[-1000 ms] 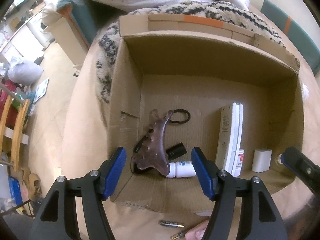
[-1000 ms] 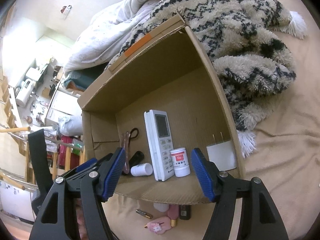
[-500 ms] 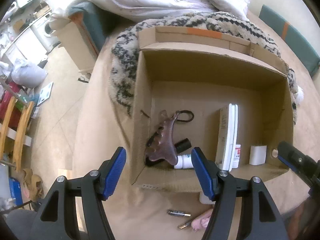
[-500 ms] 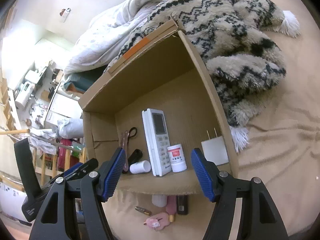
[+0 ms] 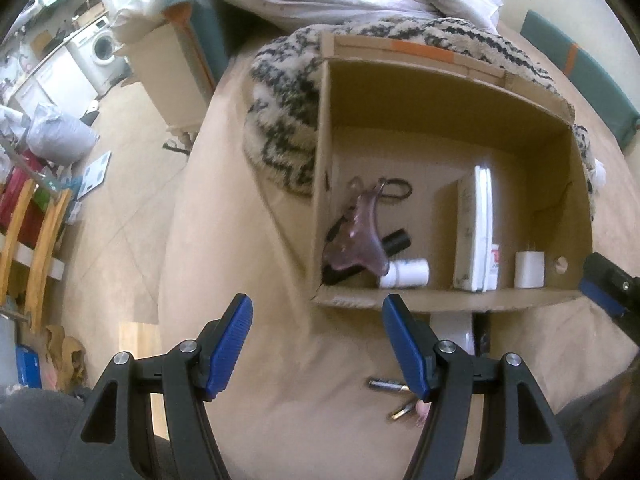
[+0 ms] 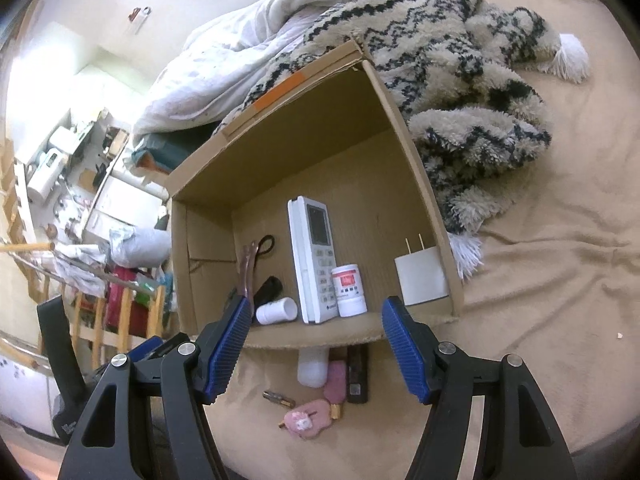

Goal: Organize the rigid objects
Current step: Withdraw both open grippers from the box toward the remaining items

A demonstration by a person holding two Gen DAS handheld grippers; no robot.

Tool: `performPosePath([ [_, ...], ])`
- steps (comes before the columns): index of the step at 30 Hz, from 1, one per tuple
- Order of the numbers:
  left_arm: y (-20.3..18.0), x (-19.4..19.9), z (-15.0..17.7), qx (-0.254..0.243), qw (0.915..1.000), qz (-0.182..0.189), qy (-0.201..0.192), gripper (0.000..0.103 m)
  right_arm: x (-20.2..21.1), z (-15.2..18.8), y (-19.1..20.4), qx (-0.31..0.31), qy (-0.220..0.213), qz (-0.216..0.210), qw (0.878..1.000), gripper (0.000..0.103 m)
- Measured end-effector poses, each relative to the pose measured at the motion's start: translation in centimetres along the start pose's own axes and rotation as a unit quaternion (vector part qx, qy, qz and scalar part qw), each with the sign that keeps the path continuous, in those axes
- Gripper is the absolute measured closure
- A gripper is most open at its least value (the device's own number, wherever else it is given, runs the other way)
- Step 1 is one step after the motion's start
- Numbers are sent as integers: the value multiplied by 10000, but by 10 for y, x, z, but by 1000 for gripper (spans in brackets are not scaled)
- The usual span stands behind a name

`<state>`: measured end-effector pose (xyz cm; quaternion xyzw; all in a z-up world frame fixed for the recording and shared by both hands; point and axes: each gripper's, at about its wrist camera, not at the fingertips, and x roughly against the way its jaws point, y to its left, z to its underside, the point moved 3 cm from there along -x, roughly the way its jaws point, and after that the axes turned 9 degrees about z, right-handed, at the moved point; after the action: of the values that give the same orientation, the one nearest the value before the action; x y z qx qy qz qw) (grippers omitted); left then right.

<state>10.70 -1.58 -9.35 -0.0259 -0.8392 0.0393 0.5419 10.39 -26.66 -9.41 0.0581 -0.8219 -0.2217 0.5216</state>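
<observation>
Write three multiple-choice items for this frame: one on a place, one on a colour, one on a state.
1. Where is the remote control?
A. inside the cardboard box
B. on the patterned blanket
C. between the right gripper's fingers

2. What colour is the label on the small white bottle beside the remote?
A. green
B. red
C. black

3. How does the left gripper stand?
A. shut on a battery
B. shut on the box edge
C. open, holding nothing

Answers: 1 A, it lies on the box floor. 2 B, a red panel shows. 3 C, bare bedding shows between its pads.
</observation>
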Motion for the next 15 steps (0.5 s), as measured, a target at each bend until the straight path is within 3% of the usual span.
performPosePath([
  [15,29,-20,32,409,9987,136,277,38,-7,38,12,281,328,175,9989,31],
])
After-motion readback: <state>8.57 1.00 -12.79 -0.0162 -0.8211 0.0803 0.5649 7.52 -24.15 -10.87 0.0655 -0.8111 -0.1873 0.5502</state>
